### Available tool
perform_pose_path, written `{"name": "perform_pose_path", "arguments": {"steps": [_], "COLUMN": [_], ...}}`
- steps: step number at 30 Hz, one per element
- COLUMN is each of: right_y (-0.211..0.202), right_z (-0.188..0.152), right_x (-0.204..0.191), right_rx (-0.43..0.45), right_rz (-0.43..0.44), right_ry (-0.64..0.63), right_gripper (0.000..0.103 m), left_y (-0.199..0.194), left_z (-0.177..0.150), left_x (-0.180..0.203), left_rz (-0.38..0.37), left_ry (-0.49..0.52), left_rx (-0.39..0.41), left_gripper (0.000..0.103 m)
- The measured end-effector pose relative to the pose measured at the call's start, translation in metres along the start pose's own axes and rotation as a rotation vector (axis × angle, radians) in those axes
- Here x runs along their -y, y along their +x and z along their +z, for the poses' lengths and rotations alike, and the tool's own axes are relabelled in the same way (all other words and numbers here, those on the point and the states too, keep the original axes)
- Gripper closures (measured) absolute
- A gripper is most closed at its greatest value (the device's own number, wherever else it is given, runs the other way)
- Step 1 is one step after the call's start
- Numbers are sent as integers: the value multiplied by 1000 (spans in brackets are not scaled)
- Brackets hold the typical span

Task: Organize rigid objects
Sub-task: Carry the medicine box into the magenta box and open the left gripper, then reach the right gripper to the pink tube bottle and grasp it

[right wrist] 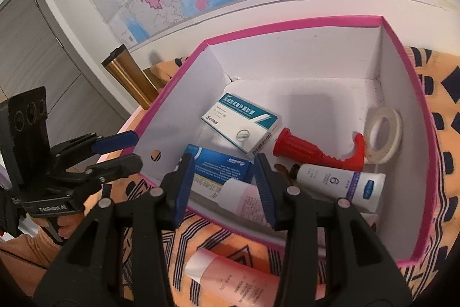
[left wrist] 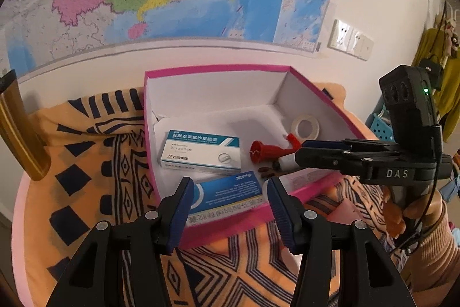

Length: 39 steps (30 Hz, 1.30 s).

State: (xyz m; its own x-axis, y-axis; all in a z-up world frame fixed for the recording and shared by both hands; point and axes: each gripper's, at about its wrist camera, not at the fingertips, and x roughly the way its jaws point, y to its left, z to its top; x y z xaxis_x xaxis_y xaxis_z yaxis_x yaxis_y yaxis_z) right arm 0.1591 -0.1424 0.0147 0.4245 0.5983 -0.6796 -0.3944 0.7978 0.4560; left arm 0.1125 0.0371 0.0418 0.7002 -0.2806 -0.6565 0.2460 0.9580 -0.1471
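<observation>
A pink-rimmed cardboard box [left wrist: 218, 68] [right wrist: 287, 26] sits on the patterned cloth. It holds a white-teal medicine box [left wrist: 201, 151] [right wrist: 241, 123], a blue carton [left wrist: 230, 192] [right wrist: 221, 166], a red plastic horn [left wrist: 267, 151] [right wrist: 310, 151], a tape roll [left wrist: 306, 127] [right wrist: 383, 134], a white tube [right wrist: 339, 181] and a pale pink tube [right wrist: 241, 200]. My left gripper [left wrist: 230, 186] [right wrist: 138, 149] is open and empty, outside the box's near-left wall. My right gripper [right wrist: 223, 157] [left wrist: 300, 151] is open above the near wall, the pale pink tube loose between its fingers.
A second pink tube [right wrist: 230, 281] lies on the orange patterned cloth [left wrist: 100, 163] outside the box, under my right gripper. A gold cylinder [left wrist: 17, 134] [right wrist: 129, 74] stands at the far left by the wall. A hand [left wrist: 417, 209] grips the right tool.
</observation>
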Motion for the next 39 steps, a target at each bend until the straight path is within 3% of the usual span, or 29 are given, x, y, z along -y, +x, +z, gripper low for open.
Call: {"name": "perform_pose_path", "arguments": {"steps": [12, 24, 31, 39], "right_y": [-35, -54, -63, -70], "right_z": [-17, -35, -59, -94], "right_x": [-14, -29, -24, 16], "right_rx": [67, 91, 72, 28], "right_rz": [11, 10, -47, -139], "right_ry": [-39, -76, -77, 42], "right_gripper": [57, 56, 51, 51], "left_y": [-21, -31, -20, 6], "left_z": [-20, -36, -56, -80], "left_x": [26, 34, 43, 62], "left_rz": [48, 31, -24, -88], "left_ry": [36, 25, 22, 24], "left_rx": [48, 49, -6, -100], "left_gripper": [47, 47, 46, 46]}}
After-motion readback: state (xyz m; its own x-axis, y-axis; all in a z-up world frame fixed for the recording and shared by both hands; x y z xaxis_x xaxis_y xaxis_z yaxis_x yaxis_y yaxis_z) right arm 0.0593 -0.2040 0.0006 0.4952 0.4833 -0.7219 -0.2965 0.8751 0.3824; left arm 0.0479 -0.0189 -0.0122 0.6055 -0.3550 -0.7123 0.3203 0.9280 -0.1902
